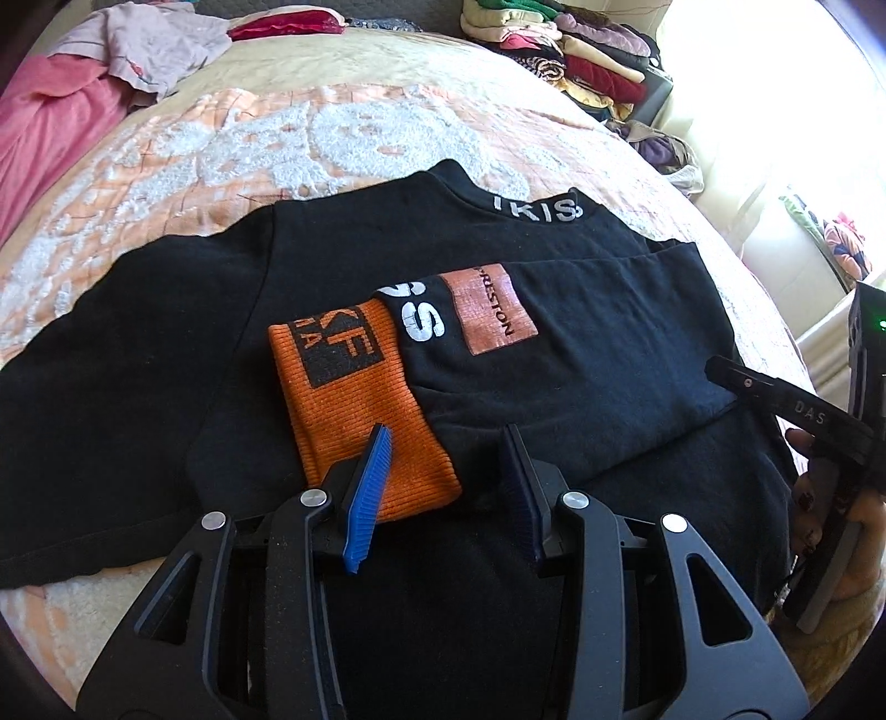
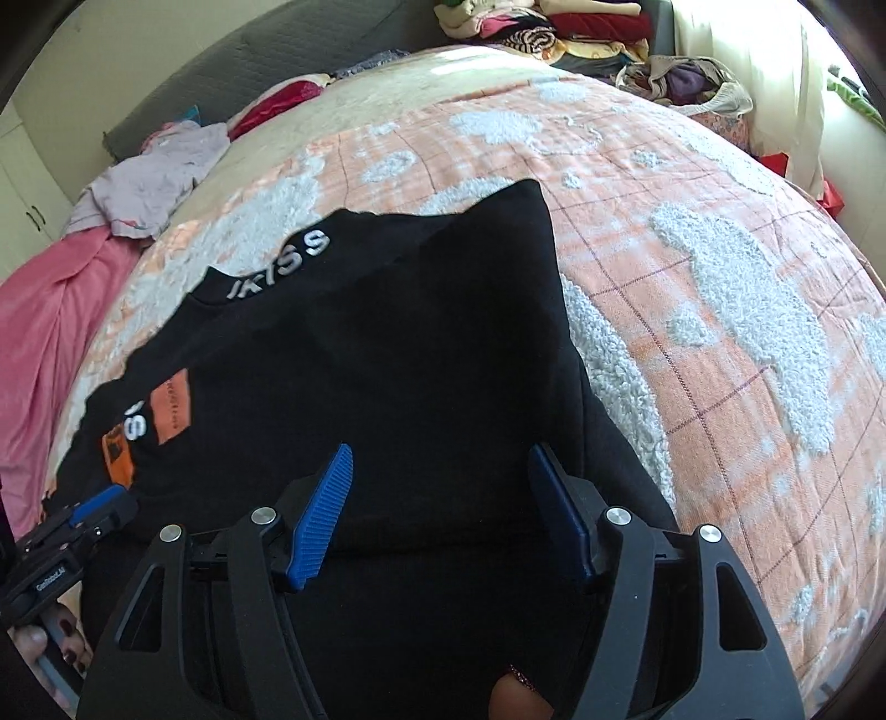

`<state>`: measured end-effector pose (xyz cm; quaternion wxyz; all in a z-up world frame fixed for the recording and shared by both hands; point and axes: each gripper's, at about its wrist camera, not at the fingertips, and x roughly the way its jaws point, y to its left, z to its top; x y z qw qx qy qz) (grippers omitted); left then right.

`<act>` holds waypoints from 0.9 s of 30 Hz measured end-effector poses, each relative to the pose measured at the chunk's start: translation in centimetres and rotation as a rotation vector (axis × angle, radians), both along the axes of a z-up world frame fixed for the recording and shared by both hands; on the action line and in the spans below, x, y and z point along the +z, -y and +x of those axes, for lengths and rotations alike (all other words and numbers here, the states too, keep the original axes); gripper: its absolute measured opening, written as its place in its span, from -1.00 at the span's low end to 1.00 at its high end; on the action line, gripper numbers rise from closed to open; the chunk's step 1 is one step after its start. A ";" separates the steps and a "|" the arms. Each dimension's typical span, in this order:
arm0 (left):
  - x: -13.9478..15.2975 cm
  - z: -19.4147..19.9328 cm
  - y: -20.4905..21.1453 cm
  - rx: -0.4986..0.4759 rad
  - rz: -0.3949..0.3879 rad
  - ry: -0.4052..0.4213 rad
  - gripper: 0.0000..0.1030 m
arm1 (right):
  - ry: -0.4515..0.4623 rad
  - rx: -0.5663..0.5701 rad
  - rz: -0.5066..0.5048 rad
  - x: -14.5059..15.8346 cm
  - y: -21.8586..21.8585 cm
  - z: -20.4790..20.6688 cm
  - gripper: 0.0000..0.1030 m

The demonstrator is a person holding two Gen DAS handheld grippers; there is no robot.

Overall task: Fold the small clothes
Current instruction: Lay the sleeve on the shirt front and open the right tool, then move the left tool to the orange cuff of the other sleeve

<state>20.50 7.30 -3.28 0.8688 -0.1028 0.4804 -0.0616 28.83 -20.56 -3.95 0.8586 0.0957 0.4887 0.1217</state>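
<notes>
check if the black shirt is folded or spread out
Partly folded: the black long-sleeved shirt has its orange-cuffed sleeve laid across the body; the other sleeve's spread.

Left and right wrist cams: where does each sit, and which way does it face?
Left wrist: on the left gripper, low over the black top, facing its orange cuff and the bed; right gripper and hand at right edge.
Right wrist: on the right gripper, above the top's right side, facing up the bed; left gripper and fingers at lower left.
Shared: top, bed, pink cloth, clothes pile.
</notes>
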 end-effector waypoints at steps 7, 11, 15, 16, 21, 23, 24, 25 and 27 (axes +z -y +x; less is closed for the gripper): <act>1.8 -1.1 -0.7 0.011 -0.014 0.039 -0.16 | 0.030 -0.002 0.051 1.6 0.7 -2.0 0.43; 2.5 -2.0 -1.0 0.022 -0.009 0.060 -0.03 | 0.044 -0.003 0.071 2.2 0.9 -3.1 0.43; 3.1 -3.1 -1.6 0.044 0.003 0.079 0.28 | 0.067 -0.005 0.089 2.9 1.0 -4.3 0.85; 3.4 -3.5 -1.7 0.048 0.013 0.090 0.30 | 0.076 -0.006 0.093 3.2 1.0 -4.6 0.84; 4.5 -4.6 -2.1 0.065 0.028 0.128 0.50 | 0.101 0.002 0.104 4.2 0.8 -5.6 0.85; 4.8 -5.2 -2.2 0.069 0.041 0.140 0.51 | 0.116 0.011 0.108 4.7 0.6 -6.1 0.87; 4.9 -5.3 -2.2 0.070 0.044 0.143 0.51 | 0.124 0.017 0.113 4.9 0.5 -6.3 0.88; 5.0 -5.6 -2.3 0.073 0.045 0.145 0.57 | 0.134 0.024 0.114 5.1 0.3 -6.5 0.89; 5.1 -6.0 -2.4 0.082 0.051 0.150 0.78 | 0.143 0.032 0.109 5.5 -0.1 -6.8 0.89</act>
